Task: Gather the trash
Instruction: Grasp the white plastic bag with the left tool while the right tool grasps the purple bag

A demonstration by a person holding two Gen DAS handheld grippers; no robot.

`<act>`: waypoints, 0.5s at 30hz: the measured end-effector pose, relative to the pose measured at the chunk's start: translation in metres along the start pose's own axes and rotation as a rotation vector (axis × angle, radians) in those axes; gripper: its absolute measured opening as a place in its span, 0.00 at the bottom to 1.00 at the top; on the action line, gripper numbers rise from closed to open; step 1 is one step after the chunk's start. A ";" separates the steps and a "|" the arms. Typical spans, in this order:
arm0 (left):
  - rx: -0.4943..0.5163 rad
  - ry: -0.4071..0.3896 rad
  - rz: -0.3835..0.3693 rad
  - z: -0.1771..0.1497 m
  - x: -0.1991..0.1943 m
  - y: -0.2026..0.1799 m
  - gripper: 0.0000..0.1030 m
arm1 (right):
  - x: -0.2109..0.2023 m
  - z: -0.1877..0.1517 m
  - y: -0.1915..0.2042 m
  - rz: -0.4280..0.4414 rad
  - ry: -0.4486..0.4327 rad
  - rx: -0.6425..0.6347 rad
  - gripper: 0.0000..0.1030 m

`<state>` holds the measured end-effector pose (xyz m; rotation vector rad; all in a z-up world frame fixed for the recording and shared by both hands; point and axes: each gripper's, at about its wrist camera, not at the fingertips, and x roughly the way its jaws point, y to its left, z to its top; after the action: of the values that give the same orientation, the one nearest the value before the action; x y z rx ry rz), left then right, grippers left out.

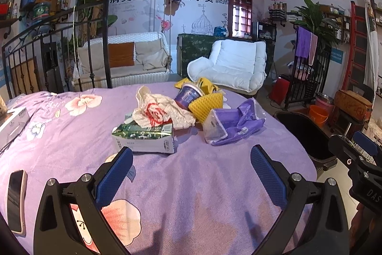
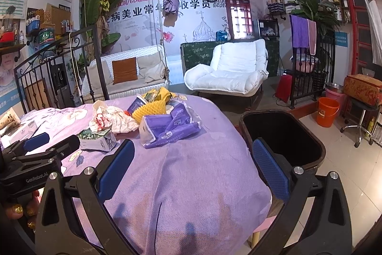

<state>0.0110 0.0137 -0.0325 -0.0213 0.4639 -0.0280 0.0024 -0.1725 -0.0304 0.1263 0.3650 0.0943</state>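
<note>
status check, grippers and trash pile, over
Left gripper and right gripper open, empty, short of the pile. Green carton, purple wrapper, crumpled bag on bed. Bin open beside it. Path clear.

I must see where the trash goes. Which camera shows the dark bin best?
The right wrist view: the dark bin shows its open mouth and rim beside the bed. In the left wrist view the bin sits at the edge, partly hidden by the bed.

Phone (image 1: 16, 200) on purple floral bedspread (image 1: 191, 183); white chair (image 1: 229, 63) behind.
</note>
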 end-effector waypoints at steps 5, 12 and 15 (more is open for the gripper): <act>-0.026 0.060 -0.011 -0.005 0.015 0.015 0.95 | 0.025 -0.004 0.001 0.022 0.093 -0.009 0.95; -0.068 0.135 -0.045 0.002 0.036 0.040 0.95 | 0.073 0.001 0.006 0.081 0.213 -0.022 0.95; -0.069 0.150 -0.051 0.010 0.045 0.048 0.94 | 0.097 0.010 0.009 0.107 0.258 -0.033 0.95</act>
<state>0.0572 0.0608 -0.0447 -0.0996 0.6143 -0.0638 0.0955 -0.1530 -0.0540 0.1014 0.6137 0.2235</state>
